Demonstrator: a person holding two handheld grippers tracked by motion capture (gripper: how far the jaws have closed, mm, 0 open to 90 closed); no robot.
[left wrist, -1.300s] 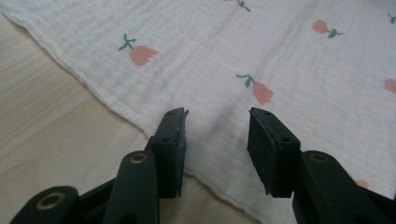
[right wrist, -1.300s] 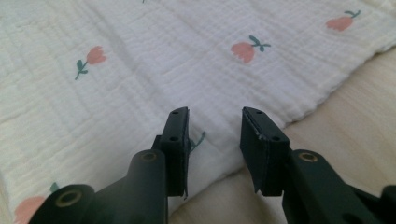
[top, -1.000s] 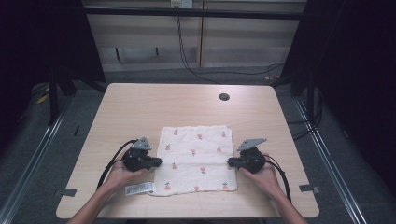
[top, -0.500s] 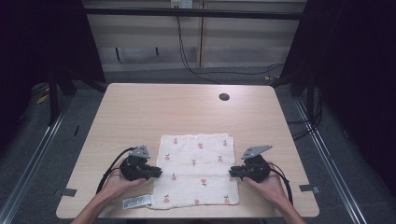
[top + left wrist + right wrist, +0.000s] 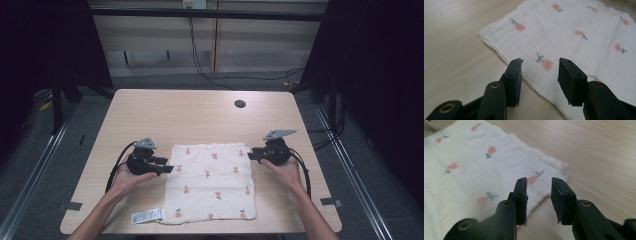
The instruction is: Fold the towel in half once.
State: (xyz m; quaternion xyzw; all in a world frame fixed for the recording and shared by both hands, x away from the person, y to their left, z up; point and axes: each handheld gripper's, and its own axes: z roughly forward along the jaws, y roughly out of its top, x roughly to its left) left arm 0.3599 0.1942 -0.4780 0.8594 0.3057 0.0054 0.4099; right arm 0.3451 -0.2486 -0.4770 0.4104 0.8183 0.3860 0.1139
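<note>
Two grippers: mine, one in each hand, both low at the near half of the table [image 5: 150, 107].
Left gripper [image 5: 167, 165]: at the cloth's left edge, near its far left corner; my jaws stand apart with nothing between them.
Left fingers [image 5: 515, 77]: black pads, released, hovering over the hem; I cannot tell if they touch the fabric.
Right gripper [image 5: 251, 154]: at the cloth's far right corner; my jaws are parted and empty.
Right fingers [image 5: 521, 195]: black pads, released, straddling the right hem just short of the corner.
Cloth [image 5: 210, 182]: white crinkled fabric printed with small pink flowers on green stems, lying flat and spread on the near middle of the table, its near edge close to the table's front edge.
Label [image 5: 146, 216]: white printed tag, lying on the table at the cloth's near left corner.
Table: light wood grain top, rounded corners.
Hole [image 5: 240, 104]: dark round opening in the table top, far right of centre, well apart from the cloth.
My hands: left hand [image 5: 131, 176] and right hand [image 5: 286, 169] wrap the gripper bodies; black cables trail back along each forearm.
</note>
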